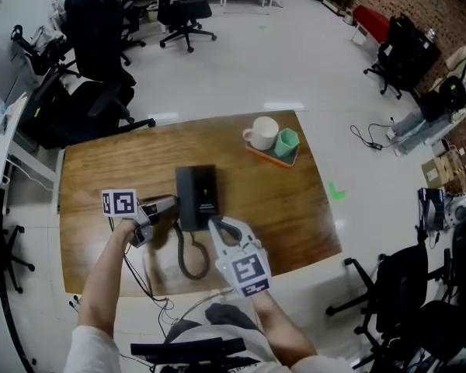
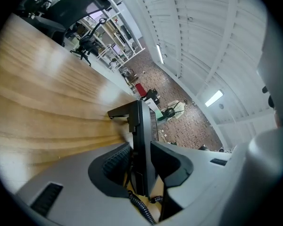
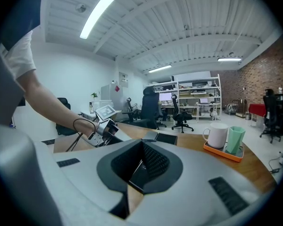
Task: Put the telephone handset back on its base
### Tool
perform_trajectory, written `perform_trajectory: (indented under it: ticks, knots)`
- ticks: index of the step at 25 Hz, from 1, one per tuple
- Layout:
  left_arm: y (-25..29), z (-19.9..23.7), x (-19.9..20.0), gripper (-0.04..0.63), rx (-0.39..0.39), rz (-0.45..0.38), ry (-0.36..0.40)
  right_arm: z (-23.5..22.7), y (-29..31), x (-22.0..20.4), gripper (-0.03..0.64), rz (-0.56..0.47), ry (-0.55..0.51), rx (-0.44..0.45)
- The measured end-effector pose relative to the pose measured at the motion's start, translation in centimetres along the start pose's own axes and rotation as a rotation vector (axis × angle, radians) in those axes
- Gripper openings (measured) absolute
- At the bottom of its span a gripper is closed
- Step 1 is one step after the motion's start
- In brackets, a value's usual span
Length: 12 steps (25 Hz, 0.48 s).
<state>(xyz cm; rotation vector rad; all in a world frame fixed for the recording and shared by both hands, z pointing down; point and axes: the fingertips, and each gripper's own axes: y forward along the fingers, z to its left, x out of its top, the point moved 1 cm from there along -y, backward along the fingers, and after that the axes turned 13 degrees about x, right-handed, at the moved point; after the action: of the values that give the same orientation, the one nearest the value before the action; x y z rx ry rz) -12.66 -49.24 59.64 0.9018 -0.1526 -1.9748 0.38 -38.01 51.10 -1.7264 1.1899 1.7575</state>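
We hold the left gripper (image 1: 165, 205) clamped on the black handset (image 2: 142, 140). It grips the slim edge so that the handset lies flat along the left side of the base (image 1: 202, 183). We cannot confirm full seating. The right gripper (image 1: 218, 225) has its jaws together on nothing, with the tips at the base's near corner, apparently to steady it. Both parts are smooth, hard black plastic. The coiled cord (image 1: 188, 261) loops slack on the glossy wooden table (image 1: 93, 169).
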Motion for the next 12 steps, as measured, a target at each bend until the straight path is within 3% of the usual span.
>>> perform_trajectory:
  ticks: [12]
  knots:
    - [-3.8,-4.2,-0.7,0.094,-0.056,-0.054,0.085,2.8,-1.6,1.3,0.003,-0.033,-0.031,-0.002]
